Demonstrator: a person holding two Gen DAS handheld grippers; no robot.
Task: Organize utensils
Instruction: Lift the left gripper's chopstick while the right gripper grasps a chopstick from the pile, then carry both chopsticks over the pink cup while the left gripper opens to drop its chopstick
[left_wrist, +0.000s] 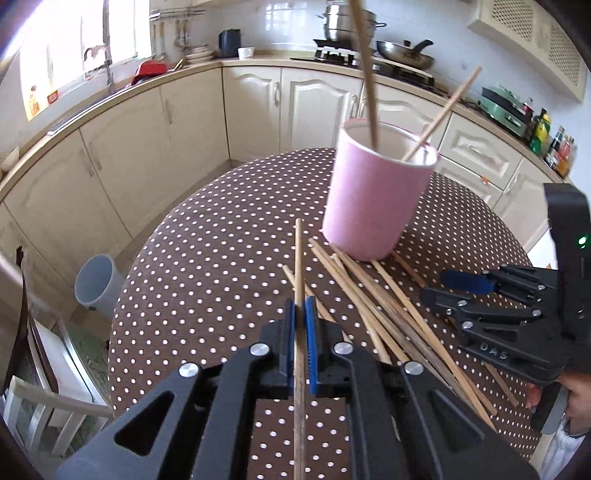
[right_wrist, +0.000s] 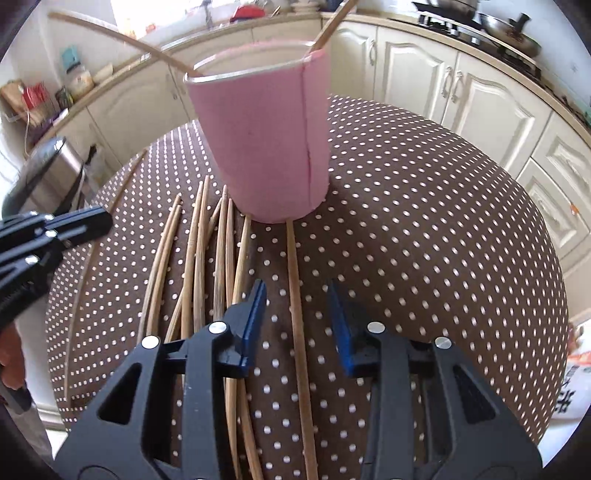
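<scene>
Gripping one thin round bamboo chopstick between closed blue ribbed pads, the black plastic left gripper in the left wrist view; stick lifted clear of the cloth, running straight forward between the fingers. Ahead, one tall pink cylindrical cup, matte outside and pale inside, upright on a round table covered in brown cloth with white polka dots. Two chopsticks standing inside the cup, leaning apart. Beside the cup's base, a loose crossed heap of roughly ten bamboo sticks; exact count uncertain where overlapped. At right, the black right gripper low above the heap, jaws parted.

Straddling one single straight bamboo stick in the right wrist view, the right gripper, its blue pads moderately apart and not touching the stick, which lies flat on the dotted cloth with its far end at the cup's base. Left of it, about eight tapered sticks fanned side by side. Seam line visible down the cup's pink wall.
</scene>
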